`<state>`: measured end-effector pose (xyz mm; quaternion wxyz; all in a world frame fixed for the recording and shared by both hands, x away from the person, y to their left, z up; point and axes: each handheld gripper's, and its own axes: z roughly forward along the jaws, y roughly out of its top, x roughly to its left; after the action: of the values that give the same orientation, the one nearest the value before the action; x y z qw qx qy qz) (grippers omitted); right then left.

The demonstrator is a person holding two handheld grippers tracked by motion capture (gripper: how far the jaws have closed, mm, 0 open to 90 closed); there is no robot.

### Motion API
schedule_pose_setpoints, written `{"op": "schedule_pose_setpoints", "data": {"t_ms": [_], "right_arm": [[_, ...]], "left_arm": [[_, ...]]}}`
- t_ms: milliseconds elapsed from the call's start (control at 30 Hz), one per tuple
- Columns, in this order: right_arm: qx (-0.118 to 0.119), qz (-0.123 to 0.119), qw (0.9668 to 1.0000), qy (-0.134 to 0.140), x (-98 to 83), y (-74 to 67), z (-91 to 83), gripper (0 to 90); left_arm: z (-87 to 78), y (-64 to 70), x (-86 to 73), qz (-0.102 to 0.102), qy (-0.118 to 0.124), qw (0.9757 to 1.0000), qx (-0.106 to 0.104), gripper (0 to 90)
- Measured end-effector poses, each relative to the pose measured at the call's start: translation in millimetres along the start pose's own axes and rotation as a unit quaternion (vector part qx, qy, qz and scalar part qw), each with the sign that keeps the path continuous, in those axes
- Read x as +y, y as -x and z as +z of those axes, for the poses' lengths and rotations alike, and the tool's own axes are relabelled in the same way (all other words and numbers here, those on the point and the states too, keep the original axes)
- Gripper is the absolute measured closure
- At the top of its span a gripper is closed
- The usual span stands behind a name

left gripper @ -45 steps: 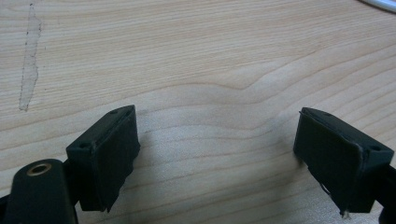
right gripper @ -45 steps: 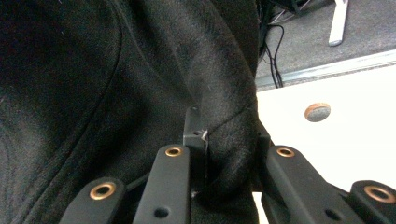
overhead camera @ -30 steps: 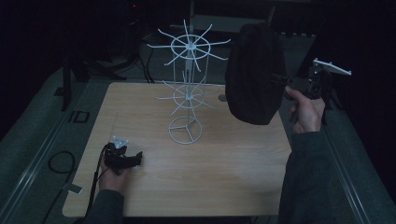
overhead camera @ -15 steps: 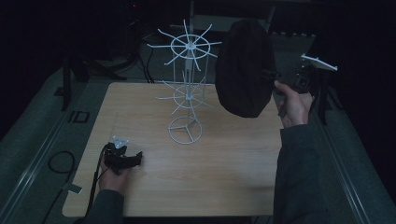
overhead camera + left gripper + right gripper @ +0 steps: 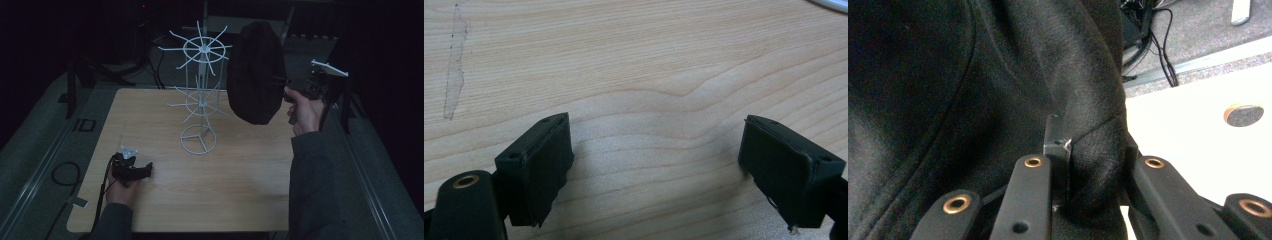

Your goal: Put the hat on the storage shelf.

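Black cloth, a soft hat (image 5: 255,72) by the look of its rounded crown and seams, hangs in the air over the far right part of the bench (image 5: 240,200), held up by the right tongs (image 5: 284,86). In the right gripper view the two black jaws are clenched on a fold of the hat's edge (image 5: 1083,165), with the dark fabric bulging up and to the left of them. From the high view the hat sits just beside the white wire rack (image 5: 200,95), at about the level of the rack's upper ring of spokes, its left side close to the tips of those spokes; whether it touches them cannot be told. The rack stands upright on a round wire foot near the middle of the pale wooden bench, with a second, smaller ring of spokes lower on its stem. The right hand (image 5: 302,112) grips its tool from behind, the sleeve running down to the bottom edge. The left tongs (image 5: 145,171) rest low at the near left part of the bench, well apart from the rack, held by the left hand (image 5: 120,187). In the left gripper view their jaws stand wide apart with bare wood grain between them, released and holding nothing.
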<state>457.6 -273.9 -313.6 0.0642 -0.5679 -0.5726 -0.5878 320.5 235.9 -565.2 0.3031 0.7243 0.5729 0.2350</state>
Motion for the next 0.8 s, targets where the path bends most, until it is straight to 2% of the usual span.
{"op": "schedule_pose_setpoints", "data": {"t_ms": [167, 367, 800], "right_arm": [[0.000, 0.012, 0.9999, -0.011, -6.3, 8.4, 10.4, 76.4], [0.000, 0.010, 0.9997, -0.021, -9.8, 9.9, 15.3, 75.2], [0.008, 0.003, 0.9983, -0.057, -20.9, 16.4, 33.9, 61.3]], "left_arm": [[-0.1, -0.1, 0.0, 0.000, -0.001, 1.0000, 0.000, 14.5], [-0.1, 0.1, -0.1, 0.001, 0.000, 1.0000, -0.001, 14.5], [0.1, 0.3, -0.2, 0.002, 0.001, 1.0000, -0.002, 14.6]]}}
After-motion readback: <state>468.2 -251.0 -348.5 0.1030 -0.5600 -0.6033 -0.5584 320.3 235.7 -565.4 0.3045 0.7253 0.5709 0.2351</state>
